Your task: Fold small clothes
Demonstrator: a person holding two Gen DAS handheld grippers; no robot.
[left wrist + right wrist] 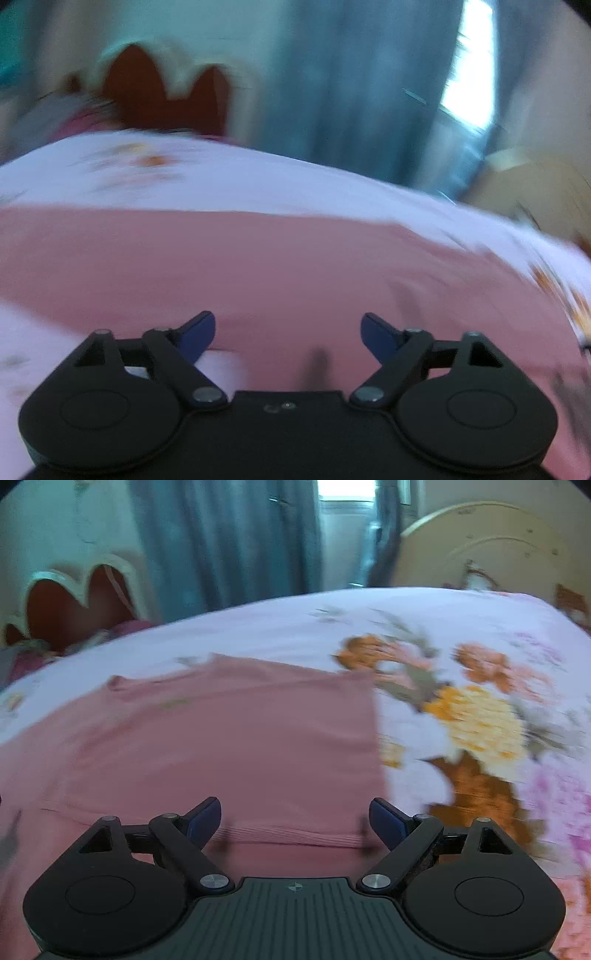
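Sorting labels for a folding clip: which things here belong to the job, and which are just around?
Job:
pink garment, spread flat
left gripper, open
right gripper, open

Just around:
floral bedsheet
blue curtain
cream headboard

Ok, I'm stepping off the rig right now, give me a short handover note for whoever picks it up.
Left gripper: open, holding nothing, low over the pink garment.
Right gripper: open, empty, above the garment's ribbed hem.
The pink garment lies spread flat on the floral bedsheet, its right edge straight beside the flower print. Both views are motion-blurred, so details are uncertain.
Done: garment laid out; no fold is visible.
Left: grip the edges, fold it, and neaten it.
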